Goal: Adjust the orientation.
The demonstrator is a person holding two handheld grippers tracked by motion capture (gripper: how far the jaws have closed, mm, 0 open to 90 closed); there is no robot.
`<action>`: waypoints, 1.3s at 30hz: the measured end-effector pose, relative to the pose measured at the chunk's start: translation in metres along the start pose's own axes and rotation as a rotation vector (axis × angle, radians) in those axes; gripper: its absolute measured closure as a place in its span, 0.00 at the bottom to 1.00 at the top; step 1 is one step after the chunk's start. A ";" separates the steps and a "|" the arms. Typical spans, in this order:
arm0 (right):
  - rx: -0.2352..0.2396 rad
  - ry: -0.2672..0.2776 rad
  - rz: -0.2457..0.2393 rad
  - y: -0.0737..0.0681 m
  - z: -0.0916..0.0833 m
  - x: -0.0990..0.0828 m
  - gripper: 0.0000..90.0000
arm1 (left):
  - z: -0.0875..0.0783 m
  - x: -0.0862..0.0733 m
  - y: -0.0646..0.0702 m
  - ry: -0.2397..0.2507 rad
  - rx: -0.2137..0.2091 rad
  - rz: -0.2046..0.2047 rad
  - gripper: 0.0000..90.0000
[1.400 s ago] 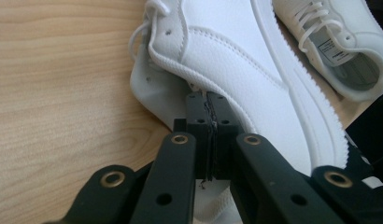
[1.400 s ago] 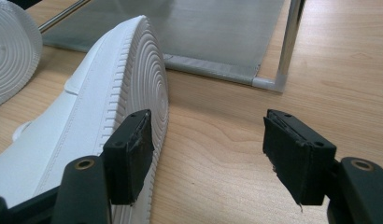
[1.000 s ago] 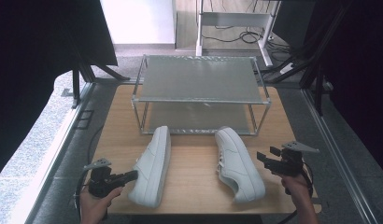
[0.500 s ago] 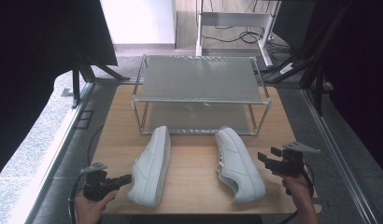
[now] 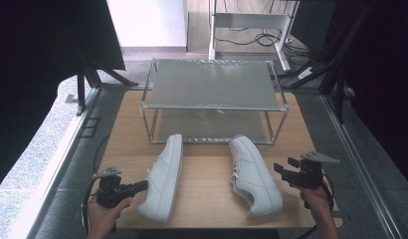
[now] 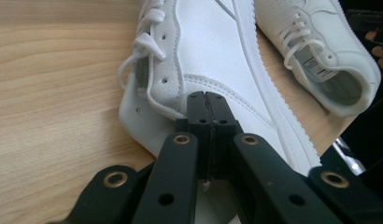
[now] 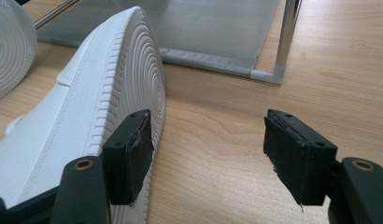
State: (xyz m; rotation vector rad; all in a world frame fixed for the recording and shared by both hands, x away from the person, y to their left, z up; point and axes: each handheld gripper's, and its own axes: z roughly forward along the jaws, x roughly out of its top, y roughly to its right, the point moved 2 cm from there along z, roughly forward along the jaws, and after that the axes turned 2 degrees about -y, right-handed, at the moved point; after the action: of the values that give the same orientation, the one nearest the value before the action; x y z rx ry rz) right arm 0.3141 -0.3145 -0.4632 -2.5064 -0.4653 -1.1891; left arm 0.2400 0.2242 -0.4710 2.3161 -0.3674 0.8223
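Note:
Two white sneakers lie on a wooden table (image 5: 207, 194). My left gripper (image 5: 144, 185) is shut at the near left, its tips (image 6: 206, 99) closed together against the side of the left sneaker (image 5: 164, 177) near the heel, with nothing visibly between them. The left sneaker (image 6: 217, 51) shows its laces and side panel. My right gripper (image 5: 282, 167) stands open just right of the right sneaker (image 5: 254, 174). Its jaws (image 7: 206, 126) are wide apart, with the left pad (image 7: 133, 149) beside that sneaker's ribbed sole (image 7: 133, 65) and bare wood between the pads.
A two-tier metal shelf rack (image 5: 212, 107) stands behind the sneakers at the middle of the table; its front leg (image 7: 285, 37) and lower mesh shelf lie just beyond my right gripper. The near table edge runs right behind both hands.
My left gripper dipped slightly toward the near edge and came back. The sneakers and the right gripper have stayed where they were.

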 end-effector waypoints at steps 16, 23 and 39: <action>-0.004 -0.005 -0.007 -0.001 0.000 0.000 0.37 | 0.022 0.018 0.031 0.004 -0.211 0.036 1.00; -0.031 0.016 -0.018 -0.001 -0.003 0.001 0.38 | 0.054 0.015 0.056 -0.075 -0.232 0.089 1.00; -0.025 0.002 -0.017 -0.001 -0.002 -0.001 0.38 | 0.083 0.027 0.099 -0.164 -0.136 0.253 1.00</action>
State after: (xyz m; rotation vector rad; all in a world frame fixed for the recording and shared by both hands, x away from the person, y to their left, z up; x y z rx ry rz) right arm 0.3115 -0.3148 -0.4623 -2.5269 -0.4754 -1.2112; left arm 0.2544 0.0939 -0.4553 2.2436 -0.7772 0.7023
